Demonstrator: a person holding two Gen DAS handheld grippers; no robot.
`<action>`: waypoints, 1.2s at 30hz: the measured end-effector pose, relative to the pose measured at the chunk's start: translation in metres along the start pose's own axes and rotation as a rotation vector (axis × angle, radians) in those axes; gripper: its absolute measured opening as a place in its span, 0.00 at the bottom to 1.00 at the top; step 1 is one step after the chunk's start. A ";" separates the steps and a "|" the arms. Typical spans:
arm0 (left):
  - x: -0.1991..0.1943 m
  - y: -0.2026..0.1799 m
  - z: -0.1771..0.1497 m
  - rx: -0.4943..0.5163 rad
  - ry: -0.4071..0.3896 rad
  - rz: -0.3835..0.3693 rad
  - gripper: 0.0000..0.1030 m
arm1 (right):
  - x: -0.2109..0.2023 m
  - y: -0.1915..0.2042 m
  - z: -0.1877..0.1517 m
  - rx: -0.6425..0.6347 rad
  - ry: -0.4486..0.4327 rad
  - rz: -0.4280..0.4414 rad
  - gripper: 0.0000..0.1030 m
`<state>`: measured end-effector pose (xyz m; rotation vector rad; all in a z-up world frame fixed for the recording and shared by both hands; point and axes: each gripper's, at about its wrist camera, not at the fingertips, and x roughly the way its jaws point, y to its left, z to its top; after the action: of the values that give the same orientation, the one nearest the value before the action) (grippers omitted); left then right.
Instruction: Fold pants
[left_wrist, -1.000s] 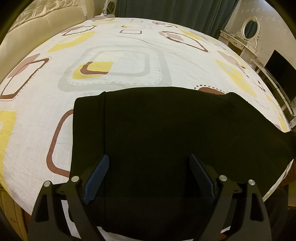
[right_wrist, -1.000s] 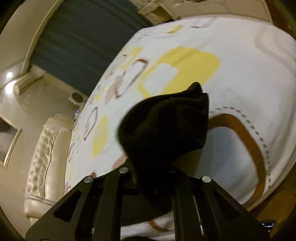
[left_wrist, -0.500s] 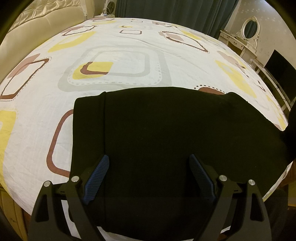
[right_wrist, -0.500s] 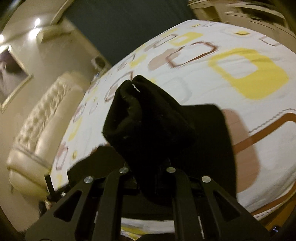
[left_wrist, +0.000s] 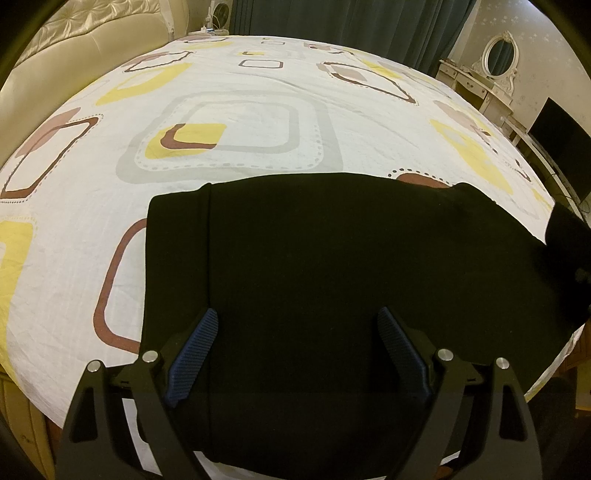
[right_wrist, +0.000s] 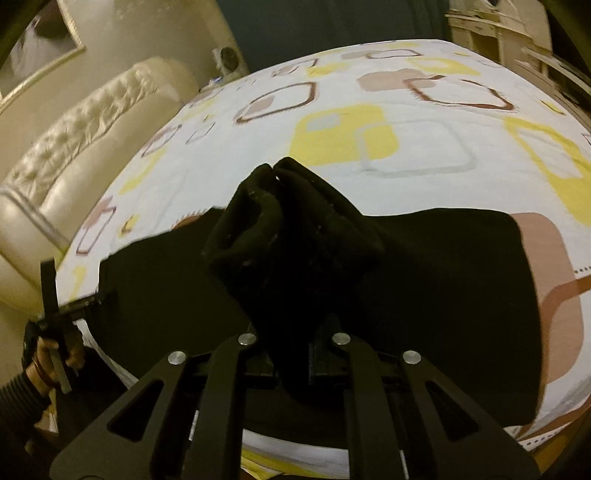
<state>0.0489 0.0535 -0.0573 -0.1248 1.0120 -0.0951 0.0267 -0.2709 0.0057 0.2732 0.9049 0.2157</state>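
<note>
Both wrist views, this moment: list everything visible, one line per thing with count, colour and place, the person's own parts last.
pants: one, black, flat across the near part of the bed, one end lifted
bedsheet: one, white with yellow, brown and grey squares, covering the bed
headboard: one, cream, tufted, at the bed's left
curtains: dark teal, behind the bed
dressing table with oval mirror: one, white, far right
screen: one, black, right edge
fan: one, pale, behind the bed
left tool: black, blue pads, open over the pants
right tool: black, shut on the lifted pants end
hand: one, dark ribbed sleeve, holding the left tool
</note>
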 end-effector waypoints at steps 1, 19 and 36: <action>0.000 0.000 0.000 0.001 0.000 0.001 0.85 | 0.004 0.006 -0.002 -0.018 0.013 -0.001 0.09; 0.000 0.001 0.001 0.001 0.000 0.001 0.85 | 0.043 0.063 -0.020 -0.207 0.114 -0.066 0.09; 0.000 0.001 0.001 -0.011 -0.005 -0.011 0.85 | 0.055 0.093 -0.037 -0.275 0.172 -0.049 0.42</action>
<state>0.0499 0.0545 -0.0569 -0.1407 1.0069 -0.0988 0.0242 -0.1618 -0.0269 -0.0229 1.0377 0.3184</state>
